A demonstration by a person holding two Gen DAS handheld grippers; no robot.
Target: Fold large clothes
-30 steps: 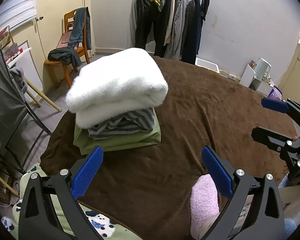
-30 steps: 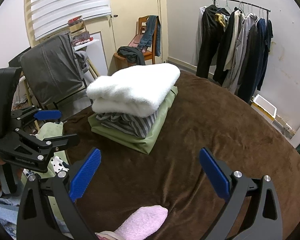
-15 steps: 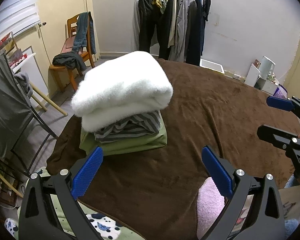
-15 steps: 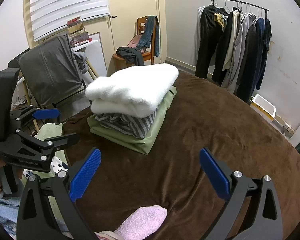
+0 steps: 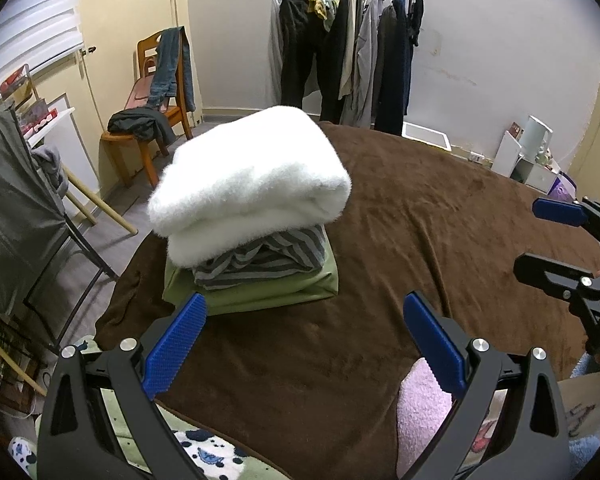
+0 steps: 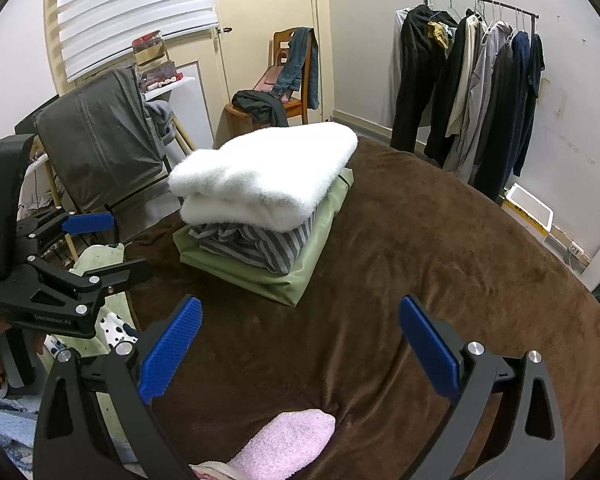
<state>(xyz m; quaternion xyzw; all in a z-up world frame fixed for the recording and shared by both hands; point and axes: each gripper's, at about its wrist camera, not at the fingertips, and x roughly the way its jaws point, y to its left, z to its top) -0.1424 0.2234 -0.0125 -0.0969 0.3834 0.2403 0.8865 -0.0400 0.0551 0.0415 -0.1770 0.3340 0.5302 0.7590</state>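
Observation:
A stack of folded clothes rests on the brown blanket [image 5: 420, 232]: a fluffy white garment [image 5: 252, 180] on top, a grey striped one [image 5: 268, 260] under it, a green one [image 5: 260, 296] at the bottom. The same white garment [image 6: 268, 180], striped garment [image 6: 252, 244] and green garment [image 6: 296, 272] show in the right wrist view. My left gripper [image 5: 304, 340] hangs open near the stack's front, holding nothing. My right gripper [image 6: 300, 344] is open and empty too, and appears at the right edge [image 5: 556, 240] of the left view. The left gripper [image 6: 100, 244] shows at the left of the right view.
A pink fuzzy cloth [image 6: 284, 448] lies at the near edge, with a green spotted fabric [image 5: 204, 452] beside it. A wooden chair [image 5: 156, 120] with jeans, a clothes rack [image 5: 348, 60], and a grey covered stand [image 6: 100, 144] surround the bed. The blanket's right half [image 6: 460, 260] is bare.
Both grippers have stayed open. The left view has shifted slightly, so the stack sits a little more to the right and centre. The right view is almost unchanged.

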